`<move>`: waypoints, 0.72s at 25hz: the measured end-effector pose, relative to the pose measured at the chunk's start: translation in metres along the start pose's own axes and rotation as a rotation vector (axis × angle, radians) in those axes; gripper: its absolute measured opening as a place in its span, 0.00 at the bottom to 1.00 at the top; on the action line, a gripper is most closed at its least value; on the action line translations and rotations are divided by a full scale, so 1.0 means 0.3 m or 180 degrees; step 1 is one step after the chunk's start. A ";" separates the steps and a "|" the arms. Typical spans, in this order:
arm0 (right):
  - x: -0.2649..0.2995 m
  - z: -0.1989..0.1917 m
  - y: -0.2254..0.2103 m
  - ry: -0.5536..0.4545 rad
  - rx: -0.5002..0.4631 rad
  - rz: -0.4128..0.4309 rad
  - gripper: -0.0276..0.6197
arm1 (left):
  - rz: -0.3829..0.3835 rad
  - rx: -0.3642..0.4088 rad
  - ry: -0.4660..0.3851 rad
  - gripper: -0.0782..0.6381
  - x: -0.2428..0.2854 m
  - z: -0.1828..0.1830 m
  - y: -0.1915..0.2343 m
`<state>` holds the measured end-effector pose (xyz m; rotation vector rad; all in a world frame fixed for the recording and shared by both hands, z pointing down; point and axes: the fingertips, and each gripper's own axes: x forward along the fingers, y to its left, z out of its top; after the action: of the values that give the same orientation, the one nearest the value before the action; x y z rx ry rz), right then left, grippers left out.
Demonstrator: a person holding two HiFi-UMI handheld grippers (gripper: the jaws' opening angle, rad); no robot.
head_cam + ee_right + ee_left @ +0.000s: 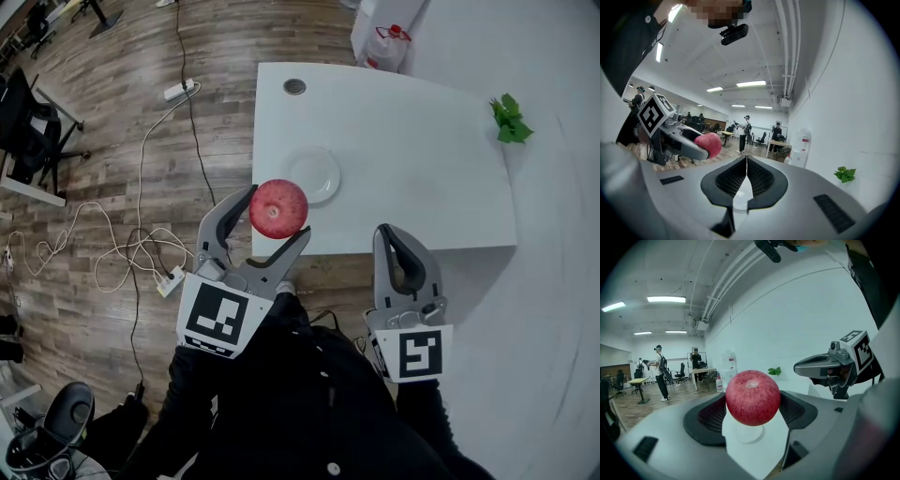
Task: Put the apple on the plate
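A red apple (278,208) is held in the air by my left gripper (272,220), which is shut on it just off the near left corner of the white table (412,159). In the left gripper view the apple (753,397) fills the space between the jaws. The white plate (310,174) lies on the table just beyond the apple and also shows under it as the plate (747,433). My right gripper (405,246) hovers at the table's near edge, shut with nothing in it. From the right gripper view the apple (708,143) shows at the left.
A green leafy sprig (509,120) lies at the table's far right. A round cable port (294,86) is set in the far left of the table. Cables and power strips (171,279) lie on the wooden floor at the left. An office chair (30,127) stands far left.
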<state>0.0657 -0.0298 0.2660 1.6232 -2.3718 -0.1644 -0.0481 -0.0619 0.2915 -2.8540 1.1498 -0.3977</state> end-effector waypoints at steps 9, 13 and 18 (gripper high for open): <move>0.091 -0.012 -0.003 0.0058 0.0006 -0.0107 0.11 | -0.0049 -0.0086 0.0038 0.62 0.048 -0.031 0.087; 0.106 -0.015 0.003 0.0081 0.0007 -0.0107 0.11 | -0.0075 -0.0057 0.0031 0.62 0.054 -0.045 0.102; 0.104 -0.029 -0.002 0.0130 0.0012 -0.0094 0.11 | -0.0098 -0.0030 0.0027 0.62 0.063 -0.056 0.096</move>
<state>0.0581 -0.0584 0.2789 1.6481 -2.3201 -0.1314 -0.0588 -0.0948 0.3083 -2.8843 1.1134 -0.4074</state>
